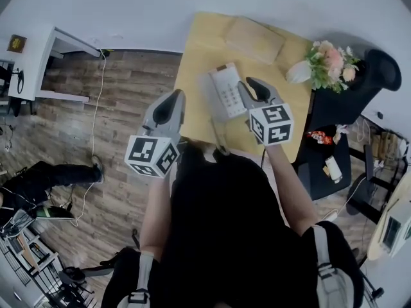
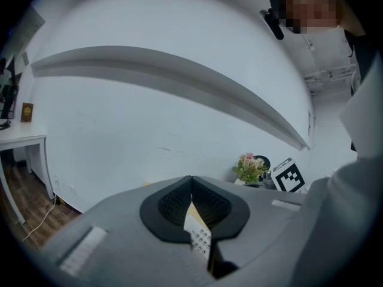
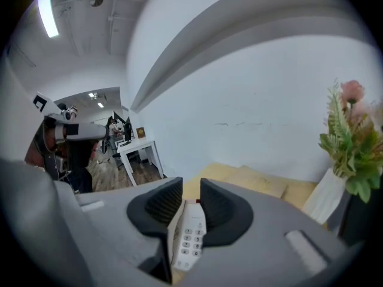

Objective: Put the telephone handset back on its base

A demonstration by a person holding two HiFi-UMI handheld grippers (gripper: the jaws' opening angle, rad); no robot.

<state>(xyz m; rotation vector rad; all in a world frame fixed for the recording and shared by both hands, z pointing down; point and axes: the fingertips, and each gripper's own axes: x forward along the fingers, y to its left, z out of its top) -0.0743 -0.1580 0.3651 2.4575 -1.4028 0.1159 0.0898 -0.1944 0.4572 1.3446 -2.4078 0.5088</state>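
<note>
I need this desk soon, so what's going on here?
A person holds a gripper in each hand above a yellow table. The phone sits on it, its handset apparently in place. Neither gripper holds anything: the left gripper is shut, the right gripper open, both clear of the phone.

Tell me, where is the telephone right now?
In the head view, the telephone sits on the wooden table, just left of the right gripper, with the flowers further right.
</note>
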